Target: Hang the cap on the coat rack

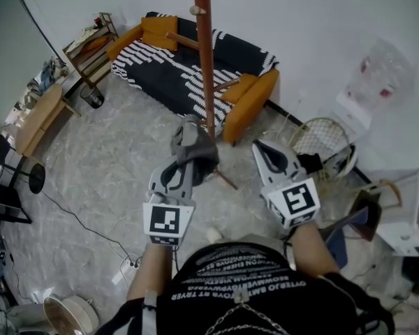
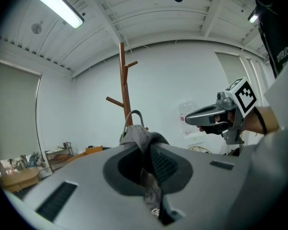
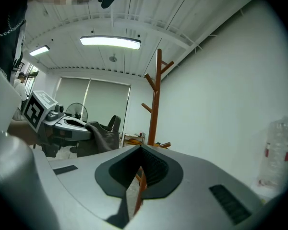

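While the grey fabric cap (image 1: 194, 144) is pinched tight in the closed jaws of the left gripper (image 1: 184, 165), near the reddish-brown wooden coat rack (image 1: 205, 61), it should be raised above a peg, then lowered on; the right gripper (image 1: 264, 149) is seen closed, empty.
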Action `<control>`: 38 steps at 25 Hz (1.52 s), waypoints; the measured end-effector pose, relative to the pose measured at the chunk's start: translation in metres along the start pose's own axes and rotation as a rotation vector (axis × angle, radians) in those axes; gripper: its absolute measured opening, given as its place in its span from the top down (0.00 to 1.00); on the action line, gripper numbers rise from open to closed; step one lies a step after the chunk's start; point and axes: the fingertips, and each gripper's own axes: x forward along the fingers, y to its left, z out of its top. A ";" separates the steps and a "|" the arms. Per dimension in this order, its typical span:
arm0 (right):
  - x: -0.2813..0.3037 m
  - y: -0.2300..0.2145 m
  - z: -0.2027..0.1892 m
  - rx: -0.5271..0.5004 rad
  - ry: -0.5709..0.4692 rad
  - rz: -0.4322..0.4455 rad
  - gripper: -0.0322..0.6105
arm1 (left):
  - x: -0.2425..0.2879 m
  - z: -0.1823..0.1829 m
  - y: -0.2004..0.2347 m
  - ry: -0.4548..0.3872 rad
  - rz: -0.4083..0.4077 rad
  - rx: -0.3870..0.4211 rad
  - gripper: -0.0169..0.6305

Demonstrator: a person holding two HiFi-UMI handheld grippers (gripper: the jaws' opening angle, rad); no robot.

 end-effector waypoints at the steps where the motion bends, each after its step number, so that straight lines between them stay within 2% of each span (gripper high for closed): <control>1: 0.000 -0.003 -0.001 0.001 0.003 -0.009 0.95 | 0.004 0.000 0.000 0.001 -0.008 0.001 0.95; 11: 0.003 -0.029 -0.012 0.012 0.021 -0.044 0.95 | 0.043 -0.021 -0.015 0.047 -0.061 -0.009 0.95; 24: 0.061 -0.058 -0.009 0.003 0.014 0.098 0.95 | 0.093 -0.046 -0.018 0.131 -0.002 -0.060 0.95; 38: 0.097 -0.078 -0.014 -0.008 0.029 0.206 0.95 | 0.131 -0.077 -0.020 0.197 0.055 -0.135 0.95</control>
